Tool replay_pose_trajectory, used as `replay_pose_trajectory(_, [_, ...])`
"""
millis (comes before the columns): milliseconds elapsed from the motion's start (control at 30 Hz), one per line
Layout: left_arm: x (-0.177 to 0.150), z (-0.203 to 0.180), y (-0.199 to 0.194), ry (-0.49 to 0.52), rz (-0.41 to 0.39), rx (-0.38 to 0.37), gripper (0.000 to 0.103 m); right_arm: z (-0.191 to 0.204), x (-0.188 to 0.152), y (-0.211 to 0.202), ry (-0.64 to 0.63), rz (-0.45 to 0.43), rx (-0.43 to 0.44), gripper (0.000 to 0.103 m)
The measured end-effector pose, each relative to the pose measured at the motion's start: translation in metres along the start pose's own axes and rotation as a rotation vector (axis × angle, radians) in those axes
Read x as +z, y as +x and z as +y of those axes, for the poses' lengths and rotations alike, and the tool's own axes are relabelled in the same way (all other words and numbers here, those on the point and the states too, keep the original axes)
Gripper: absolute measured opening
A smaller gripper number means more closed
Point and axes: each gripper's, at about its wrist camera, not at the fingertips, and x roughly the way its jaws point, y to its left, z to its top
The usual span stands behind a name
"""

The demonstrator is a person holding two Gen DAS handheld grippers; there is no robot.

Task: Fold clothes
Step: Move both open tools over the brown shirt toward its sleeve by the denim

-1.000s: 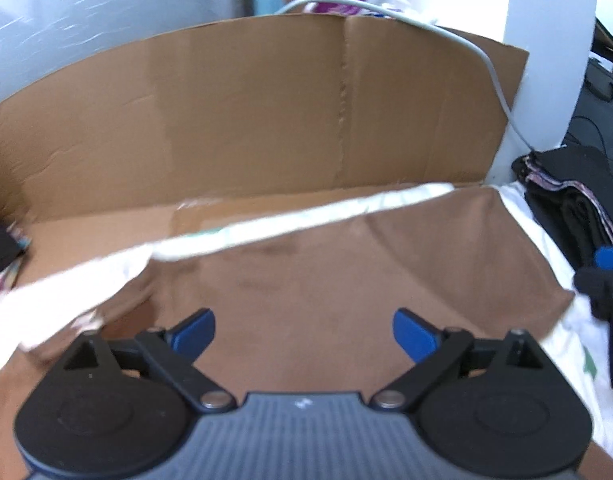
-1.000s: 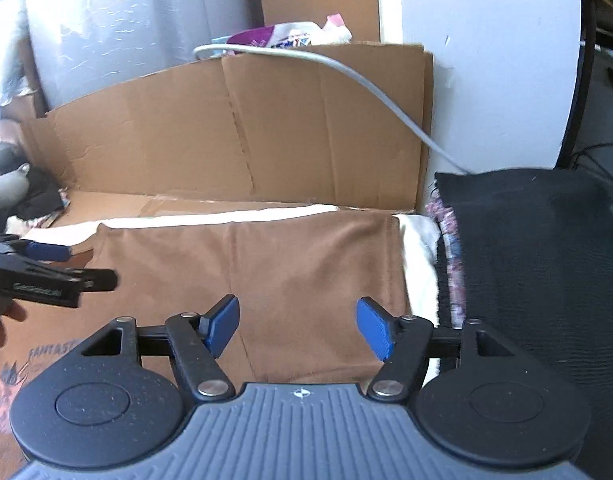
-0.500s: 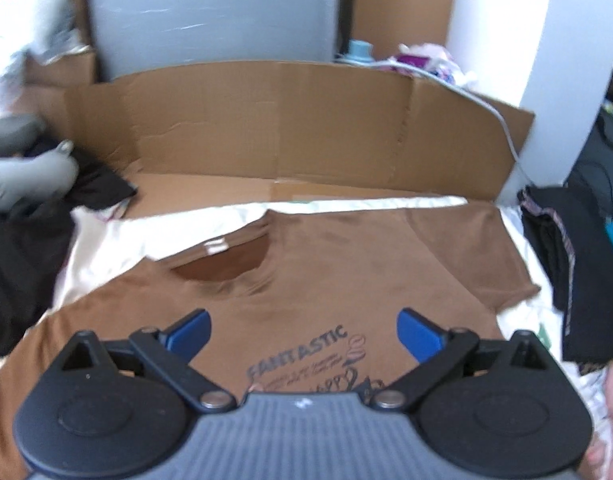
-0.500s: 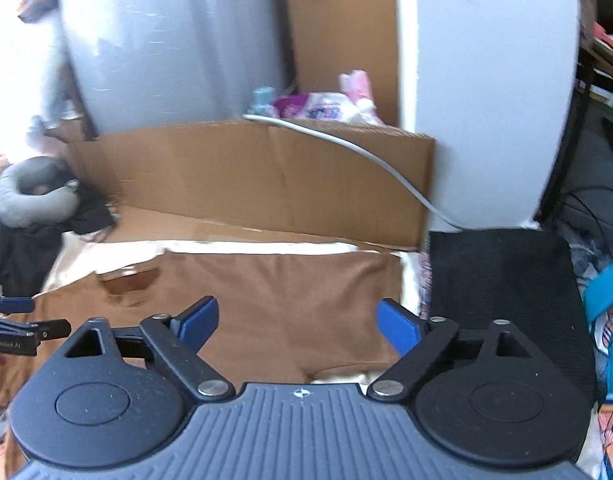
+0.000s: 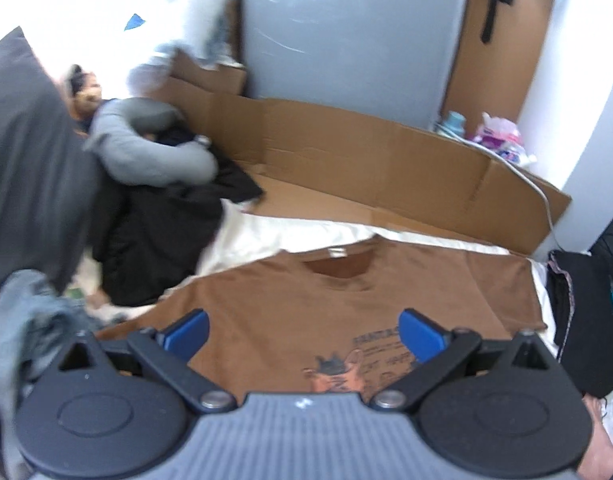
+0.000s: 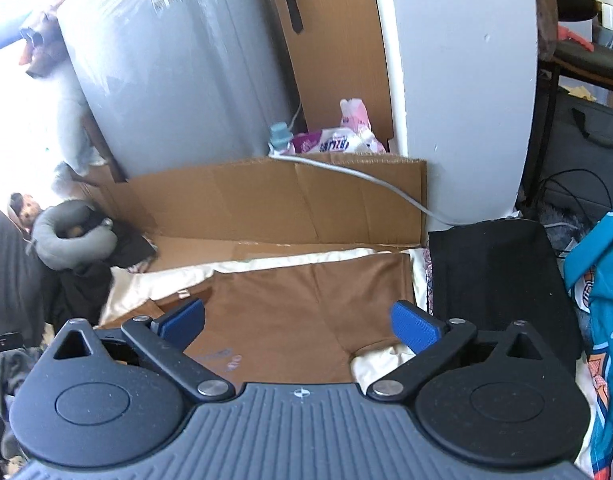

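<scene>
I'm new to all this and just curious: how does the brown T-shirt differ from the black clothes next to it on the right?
The brown T-shirt lies spread out flat in a single layer; the black clothes sit folded in a compact stack. The T-shirt shows a printed picture and a neck opening; the black clothes look plain on top. The T-shirt covers more of the cream sheet than the black stack does. Neither is held by a gripper.
</scene>
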Motion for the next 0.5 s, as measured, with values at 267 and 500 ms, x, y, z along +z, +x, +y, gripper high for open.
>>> replay_pose_trajectory(267, [0.004, 0.050, -0.068, -0.021, -0.025, 0.045, 0.102, 0.015, 0.003, -0.042, 0.055, -0.022, 0.040, 0.102])
replay_pose_trajectory(500, [-0.008, 0.098, -0.105, -0.069, -0.016, 0.075, 0.102, 0.031, 0.007, -0.060, 0.037, -0.015, 0.070, 0.102])
